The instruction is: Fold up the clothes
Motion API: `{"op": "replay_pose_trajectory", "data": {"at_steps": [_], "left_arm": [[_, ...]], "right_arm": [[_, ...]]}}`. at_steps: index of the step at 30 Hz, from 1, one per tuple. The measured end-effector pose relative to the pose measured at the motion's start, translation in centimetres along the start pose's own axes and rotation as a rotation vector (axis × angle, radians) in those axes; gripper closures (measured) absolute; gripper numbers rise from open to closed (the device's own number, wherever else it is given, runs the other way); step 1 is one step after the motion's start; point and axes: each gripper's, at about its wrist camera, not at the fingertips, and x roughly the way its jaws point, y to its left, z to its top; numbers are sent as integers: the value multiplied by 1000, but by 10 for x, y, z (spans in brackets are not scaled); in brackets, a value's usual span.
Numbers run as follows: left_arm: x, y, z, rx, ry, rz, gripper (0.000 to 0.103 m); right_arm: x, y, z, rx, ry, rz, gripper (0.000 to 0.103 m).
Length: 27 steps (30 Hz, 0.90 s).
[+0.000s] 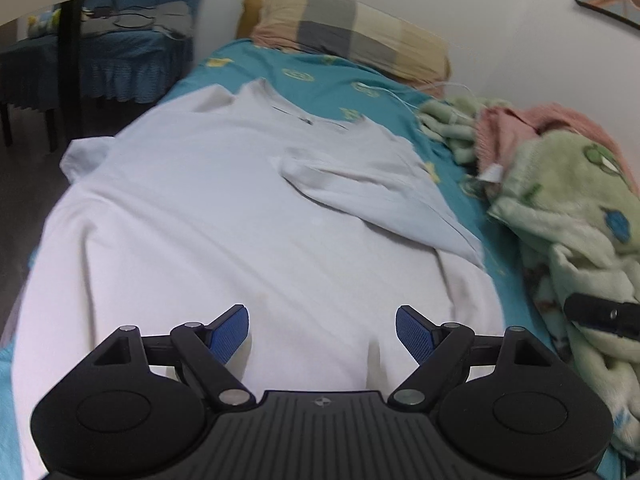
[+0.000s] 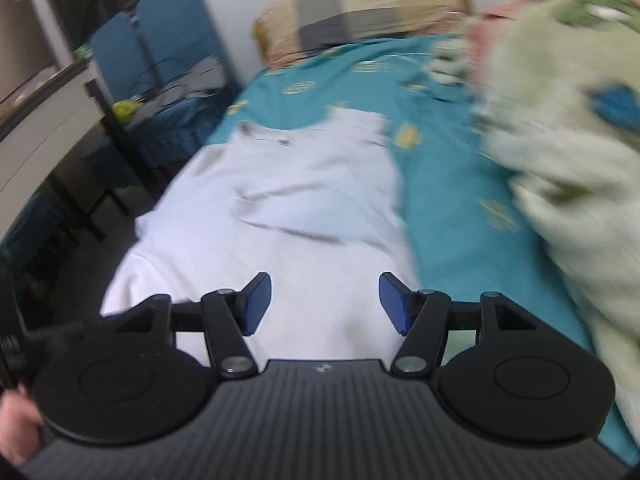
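White T-shirt (image 1: 224,208) lies spread flat on the teal bedsheet (image 1: 320,76), its neckline toward the far end of the bed and its hem toward me. One sleeve (image 1: 372,192) is folded in over the chest on the right side; the other sleeve (image 1: 86,156) hangs off the left edge of the mattress. I count one shirt, no other garment laid out for folding.

My left gripper (image 1: 322,334) hovers over the lower part of the shirt, both blue pads (image 1: 230,334) spread wide with only cloth showing beneath and nothing pinched between them. My right gripper (image 2: 325,304) is also parted, a little less wide, over the shirt's lower right part, and it holds nothing; that view is smeared by motion.

At the head of the bed sits one checked pillow (image 1: 352,28) in beige and grey. Along the right side lies one heap of fleece blanket (image 1: 568,208), green with a pink part at its far end. One thin white cable (image 1: 404,94) runs across the sheet near the pillow. To the left of the bed stands one chair with a blue frilled cover (image 1: 120,60).
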Motion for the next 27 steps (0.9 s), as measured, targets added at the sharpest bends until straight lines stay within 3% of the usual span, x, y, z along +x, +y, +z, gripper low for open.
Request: {"op": "replay_pose_trajectory", "data": {"at_steps": [5, 9, 12, 14, 17, 18, 20, 23, 24, 27], "left_arm": [[-12, -48, -28, 88, 58, -93, 26], [-11, -84, -56, 182, 114, -157, 30], [-3, -105, -74, 291, 160, -119, 40], [0, -113, -86, 360, 186, -111, 51], [2, -120, -95, 436, 190, -106, 81], [0, -120, -95, 437, 187, -103, 95], [-8, -110, -87, 350, 170, -124, 97], [-22, -77, -72, 61, 149, -215, 98], [-24, -63, -70, -30, 158, -213, 99], [-16, -33, -76, -171, 231, -107, 100]], "right_arm": [[-30, -45, -24, 197, -48, 14, 39], [-33, -54, -19, 205, -101, -2, 39], [-26, -59, -21, 235, -81, 12, 39], [-22, -61, -23, 246, -62, 28, 39], [-22, -63, -25, 248, -46, 30, 39], [-23, -63, -26, 250, -45, 29, 39], [-24, -65, -26, 254, -40, 29, 39], [-23, -68, -28, 269, -31, 21, 39], [-22, -68, -29, 273, -24, 19, 39], [-17, -66, -31, 269, 2, 17, 39]]}}
